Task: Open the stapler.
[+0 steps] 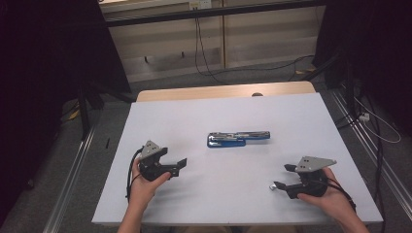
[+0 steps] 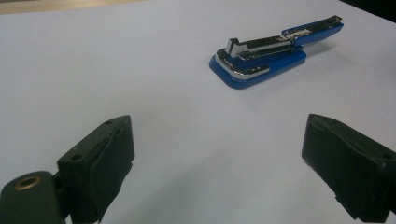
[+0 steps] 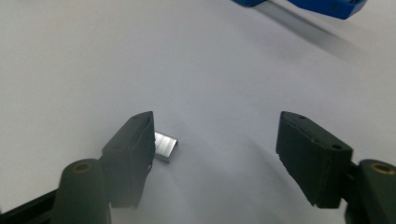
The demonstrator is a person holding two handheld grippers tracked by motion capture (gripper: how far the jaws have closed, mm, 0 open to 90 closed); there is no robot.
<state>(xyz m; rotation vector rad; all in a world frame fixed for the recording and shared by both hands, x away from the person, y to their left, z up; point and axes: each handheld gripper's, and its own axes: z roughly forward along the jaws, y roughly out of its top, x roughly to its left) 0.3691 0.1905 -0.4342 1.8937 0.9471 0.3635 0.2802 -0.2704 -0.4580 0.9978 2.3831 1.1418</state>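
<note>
Right gripper (image 3: 217,158) sits low over the counter (image 1: 194,116) with its jaws apart around a small strip of staples (image 3: 164,147), not pinching it yet (looks like a refill job). Left gripper (image 2: 219,172) waits wide open, empty. Blue stapler (image 1: 238,139) lies flipped open mid-counter, probably for loading.

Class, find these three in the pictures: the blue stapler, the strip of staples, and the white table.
blue stapler (image 2: 261,70), left gripper view, on its blue base.
strip of staples (image 3: 166,147), right gripper view, on its silver top.
white table (image 1: 194,116), high view, on bare surface.
</note>
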